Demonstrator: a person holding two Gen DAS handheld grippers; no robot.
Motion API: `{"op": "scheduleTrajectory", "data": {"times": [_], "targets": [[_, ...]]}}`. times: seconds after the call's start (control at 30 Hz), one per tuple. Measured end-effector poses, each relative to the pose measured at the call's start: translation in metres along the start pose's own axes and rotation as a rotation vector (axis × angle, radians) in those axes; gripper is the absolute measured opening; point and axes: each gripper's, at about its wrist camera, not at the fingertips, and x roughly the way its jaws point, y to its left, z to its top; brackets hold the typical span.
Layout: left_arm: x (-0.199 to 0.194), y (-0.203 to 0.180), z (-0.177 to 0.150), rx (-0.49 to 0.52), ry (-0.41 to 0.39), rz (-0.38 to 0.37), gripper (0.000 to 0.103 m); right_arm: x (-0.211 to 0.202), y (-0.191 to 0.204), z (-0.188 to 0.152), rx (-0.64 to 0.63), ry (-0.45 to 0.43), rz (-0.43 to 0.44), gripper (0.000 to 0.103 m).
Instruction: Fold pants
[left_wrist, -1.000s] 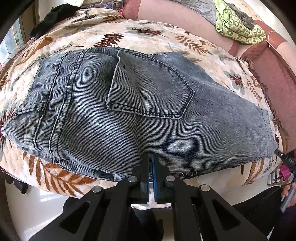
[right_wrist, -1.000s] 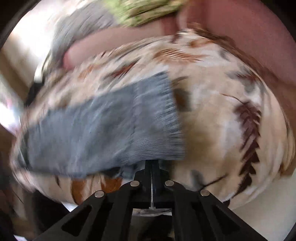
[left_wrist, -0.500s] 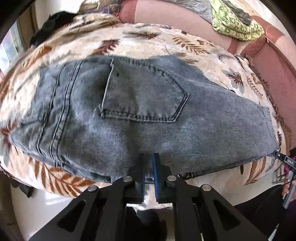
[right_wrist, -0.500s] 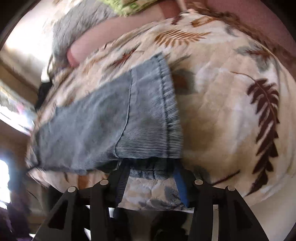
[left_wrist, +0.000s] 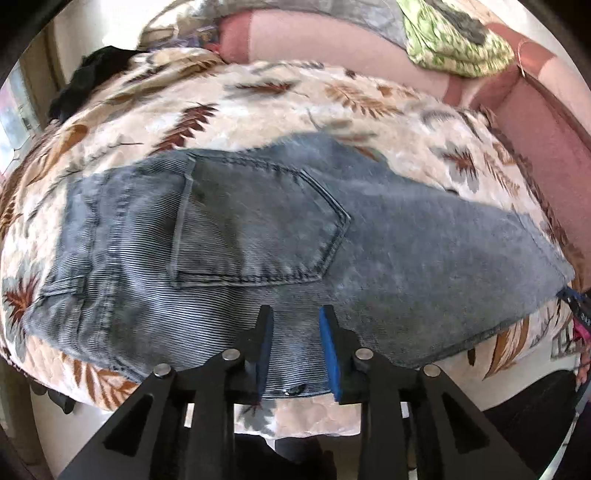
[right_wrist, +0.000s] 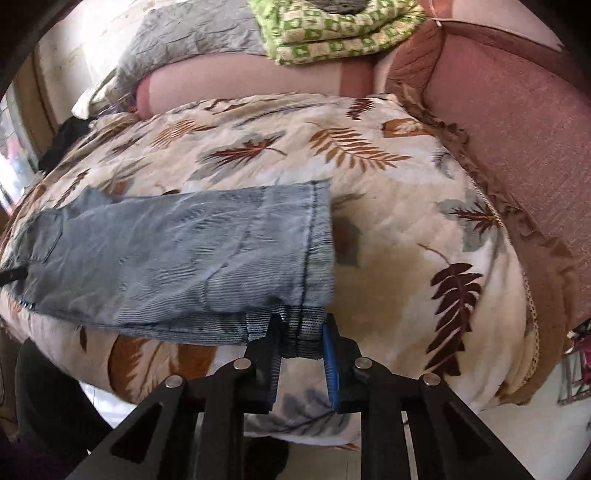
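I have the jeans (left_wrist: 280, 251) lying folded on the leaf-print quilt (left_wrist: 258, 107), back pocket (left_wrist: 258, 229) facing up, the waistband end toward the left of the left wrist view and the leg hems toward the right.

My left gripper (left_wrist: 295, 321) sits over the near edge of the denim, just below the pocket. Its jaws have just been opening and now stand a narrow gap apart. The fabric lies flat beneath and between them, and I see no pad pressing on it, so this gripper holds nothing.

My right gripper (right_wrist: 301, 325) is at the hem end of the jeans (right_wrist: 177, 254), at the near corner of the folded legs. Its jaws have just been closing, and a bunched piece of the hem (right_wrist: 303, 332) sits in the gap between the black finger and the blue pad. The cloth fills that gap and appears pinched from both sides, so I read it as gripped on the hem at a narrow opening.

Beyond the quilt, a pink sofa back (right_wrist: 517, 122) runs along the far and right sides, with a green patterned cloth (right_wrist: 332, 29) and a grey quilted cloth (right_wrist: 192, 37) draped on top of it. A dark garment (left_wrist: 92, 81) lies at the far left corner of the quilt.
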Motion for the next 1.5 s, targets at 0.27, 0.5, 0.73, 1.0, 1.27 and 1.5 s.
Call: {"op": "scheduleTrajectory", "data": {"times": [0.27,0.5,0.73,1.0,1.27,1.5], "targets": [[0.014,0.001,-0.007,0.039,0.053,0.005,0.034,0.020,-0.021,-0.004,0.088,0.143,0.020,0.042],[-0.003,-0.006,-0.004,0.030,-0.008,-0.021,0.034,-0.033,-0.041,0.023,0.293,-0.040,0.171,0.049],[0.014,0.004,-0.006,0.008,0.057,0.036,0.037,0.044,0.019,0.033,0.187,0.065,0.139,0.049],[-0.002,0.008,-0.007,-0.017,0.010,-0.019,0.037,0.039,0.025,0.043,0.202,0.057,0.182,0.050],[-0.017,0.002,0.010,0.040,-0.058,0.009,0.050,0.015,-0.023,0.049,0.399,-0.092,0.242,0.051],[0.002,0.018,0.075,-0.035,-0.060,0.057,0.050,0.032,0.028,0.052,0.276,-0.064,0.377,0.052]]}}
